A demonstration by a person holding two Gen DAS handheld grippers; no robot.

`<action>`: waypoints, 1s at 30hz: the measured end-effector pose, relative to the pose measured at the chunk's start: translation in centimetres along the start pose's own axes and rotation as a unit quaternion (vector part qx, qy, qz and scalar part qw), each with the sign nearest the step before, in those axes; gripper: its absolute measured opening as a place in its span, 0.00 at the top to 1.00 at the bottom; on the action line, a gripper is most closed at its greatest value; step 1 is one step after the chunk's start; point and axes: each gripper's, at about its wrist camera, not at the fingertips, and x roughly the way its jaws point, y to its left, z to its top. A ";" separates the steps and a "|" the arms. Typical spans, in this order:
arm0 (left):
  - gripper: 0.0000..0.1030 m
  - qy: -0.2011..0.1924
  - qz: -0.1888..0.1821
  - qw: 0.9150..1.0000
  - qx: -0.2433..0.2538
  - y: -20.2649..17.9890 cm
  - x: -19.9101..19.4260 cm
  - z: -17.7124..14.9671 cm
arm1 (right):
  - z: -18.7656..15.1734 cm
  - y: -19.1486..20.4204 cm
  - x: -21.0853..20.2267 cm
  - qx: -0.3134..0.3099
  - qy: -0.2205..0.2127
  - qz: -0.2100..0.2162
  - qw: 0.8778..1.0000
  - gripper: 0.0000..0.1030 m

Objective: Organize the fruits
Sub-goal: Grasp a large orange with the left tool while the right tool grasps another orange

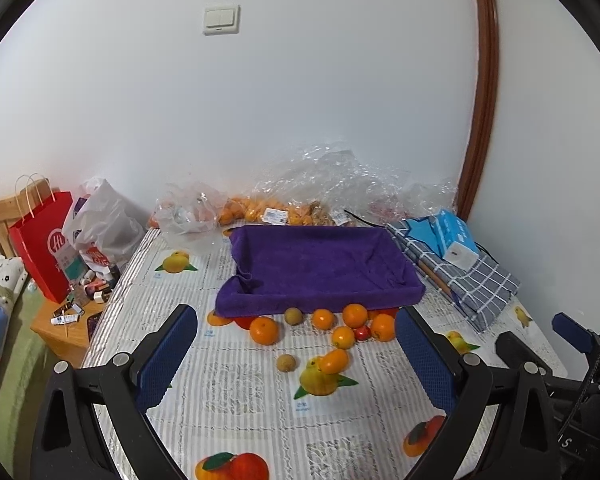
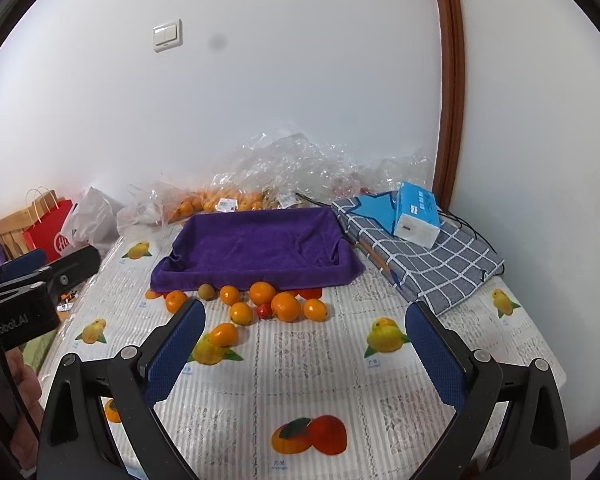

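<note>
A tray lined with a purple towel (image 1: 320, 264) (image 2: 256, 246) sits on the fruit-print tablecloth and holds nothing. Several oranges lie loose along its near edge, among them one at the left (image 1: 264, 330) and one large one (image 2: 286, 306). A small red fruit (image 1: 362, 333) (image 2: 265, 311) and two brownish round fruits (image 1: 293, 315) (image 1: 286, 362) lie among them. My left gripper (image 1: 296, 354) is open and empty, above the table short of the fruits. My right gripper (image 2: 304, 346) is open and empty, to the right of the left one.
Clear plastic bags with more oranges (image 1: 260, 210) (image 2: 220, 200) lie behind the tray against the wall. A folded checked cloth (image 2: 428, 260) with a blue tissue pack (image 2: 416, 216) lies right of the tray. A red paper bag (image 1: 44, 240) and small items stand left, off the table.
</note>
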 end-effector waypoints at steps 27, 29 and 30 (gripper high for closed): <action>0.14 0.145 0.009 0.989 -0.034 6.5 16.4 -6.4 | -5.2 -3.2 16.3 0.017 0.125 0.012 0.992 0.49; 0.17 0.154 0.001 0.987 -0.039 6.6 17.5 -6.4 | -5.2 -3.1 17.5 0.011 0.130 0.011 0.991 0.53; 0.20 0.157 -0.005 0.987 -0.041 6.6 18.0 -6.3 | -5.1 -3.1 18.1 0.009 0.132 0.013 0.991 0.54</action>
